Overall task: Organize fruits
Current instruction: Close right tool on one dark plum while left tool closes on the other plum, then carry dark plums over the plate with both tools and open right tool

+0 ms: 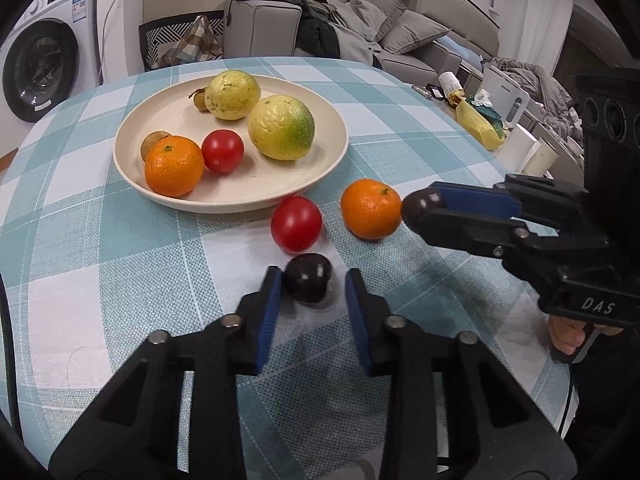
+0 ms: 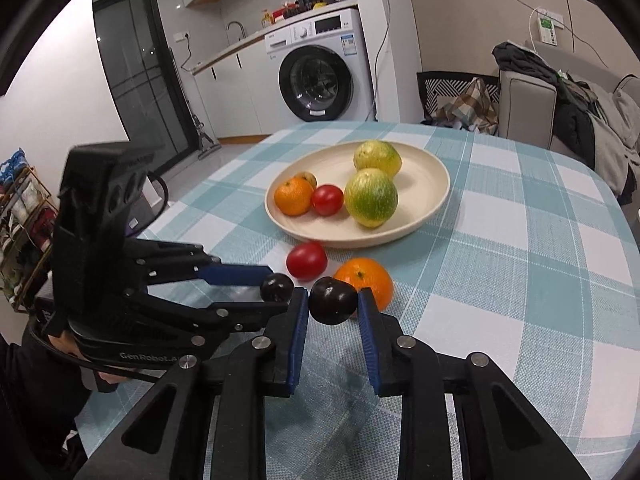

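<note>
Two dark plums show in the left wrist view. One dark plum [image 1: 307, 283] sits low in the centre of the frame between the blue fingers [image 1: 267, 316] of the left gripper [image 1: 314, 286]; the left pad touches it, while a narrow gap shows beside the right pad, so a firm clamp cannot be told from here. At the right edge the right gripper [image 1: 420, 210] reaches in with its fingers closed on a second dark plum [image 1: 421, 205], just beside a loose orange [image 1: 371, 209] on the checked table [image 1: 120, 248]. A loose tomato [image 1: 296, 223] lies between that orange and the cream plate [image 1: 328, 168] in the upper middle. On the plate rest an orange [image 1: 174, 165], a tomato [image 1: 222, 150], two yellow-green citrus fruits [image 1: 281, 127] and two small brown fruits [image 1: 154, 141]. A washing machine [image 1: 44, 40] stands at the upper left.

From the right wrist view, the right gripper [image 2: 334, 300] holds its plum [image 2: 332, 301] at lower centre, both blue fingers [image 2: 299, 320] pressed on its sides and the fruit raised in front of the loose orange [image 2: 366, 280]. From the left of the frame the left gripper [image 2: 278, 286] comes in with the other plum [image 2: 277, 286] at its fingertips, which stand nearly together around it. The loose tomato [image 2: 307, 260] lies just below the plate [image 2: 424, 216], which fills the middle of the frame.
</note>
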